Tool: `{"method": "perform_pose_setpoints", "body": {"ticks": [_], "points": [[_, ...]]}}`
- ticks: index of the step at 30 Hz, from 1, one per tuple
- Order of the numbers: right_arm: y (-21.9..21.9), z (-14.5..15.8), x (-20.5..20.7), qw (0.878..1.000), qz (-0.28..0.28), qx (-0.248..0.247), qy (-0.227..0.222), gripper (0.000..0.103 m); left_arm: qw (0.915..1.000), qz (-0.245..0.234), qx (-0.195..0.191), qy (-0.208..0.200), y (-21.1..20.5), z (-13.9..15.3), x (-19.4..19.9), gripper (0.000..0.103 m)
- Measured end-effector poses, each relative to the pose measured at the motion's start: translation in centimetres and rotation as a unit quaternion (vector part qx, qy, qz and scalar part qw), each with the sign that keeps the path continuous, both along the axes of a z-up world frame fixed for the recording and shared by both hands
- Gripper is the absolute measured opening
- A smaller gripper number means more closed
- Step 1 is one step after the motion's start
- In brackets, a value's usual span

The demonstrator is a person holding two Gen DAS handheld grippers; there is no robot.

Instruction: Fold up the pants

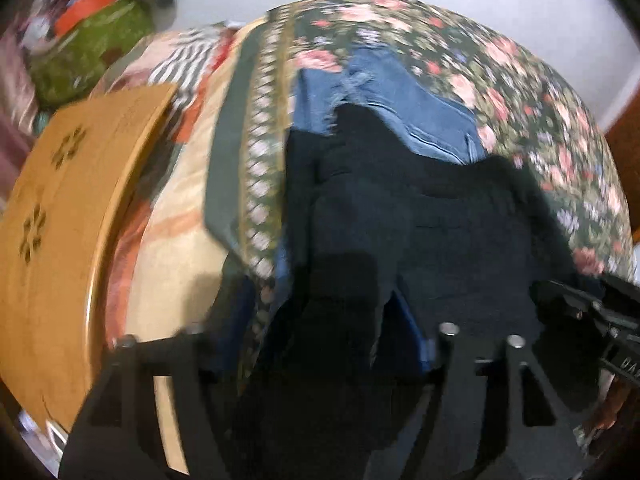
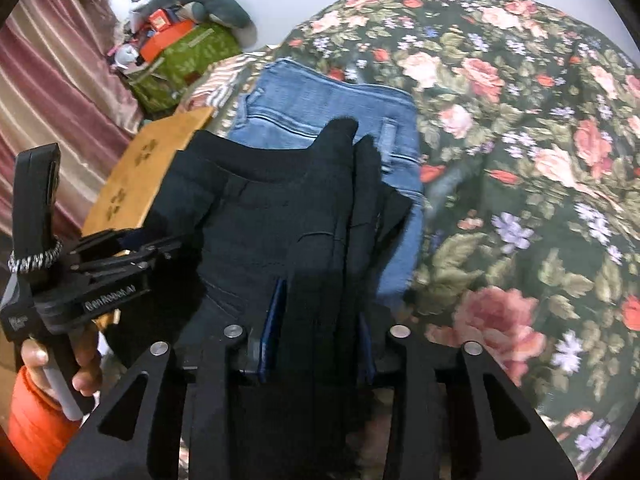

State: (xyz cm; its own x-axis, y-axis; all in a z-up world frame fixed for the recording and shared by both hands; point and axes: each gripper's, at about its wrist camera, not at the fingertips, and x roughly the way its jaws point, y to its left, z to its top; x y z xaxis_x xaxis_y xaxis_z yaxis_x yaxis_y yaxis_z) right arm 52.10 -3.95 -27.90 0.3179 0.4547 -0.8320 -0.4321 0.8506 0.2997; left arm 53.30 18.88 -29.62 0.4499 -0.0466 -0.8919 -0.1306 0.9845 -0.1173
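Note:
Black pants (image 2: 256, 216) lie on the floral bedspread, over folded blue jeans (image 2: 332, 108). My right gripper (image 2: 320, 344) is shut on a bunched fold of the black pants, which stands up between its blue-padded fingers. My left gripper (image 1: 320, 344) is shut on black pants fabric (image 1: 440, 220) that fills its jaws; the view is blurred. The left gripper also shows at the left of the right wrist view (image 2: 120, 268), beside the pants. The jeans show in the left wrist view (image 1: 400, 108) beyond the black pants.
The floral bedspread (image 2: 520, 160) covers the bed. A wooden board (image 1: 60, 220) stands at the bed's left edge. A green bag with clutter (image 2: 188, 60) and a striped curtain (image 2: 52, 92) are at the back left.

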Motion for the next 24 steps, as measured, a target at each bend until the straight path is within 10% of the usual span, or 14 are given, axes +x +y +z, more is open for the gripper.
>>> {"method": "perform_pose_setpoints", "body": {"ticks": [12,24], "points": [[-5.7,10.7,-8.3,0.99,-0.02,0.055,-0.124,0.032,0.9941,0.024,0.042,-0.097,0.0,12.3,-9.1,0.069],[-8.0,26.0,-23.4,0.945,-0.004,0.117,-0.306,0.032,0.949,-0.037,0.102,-0.296,-7.1,30.0,-27.9,0.069]]}}
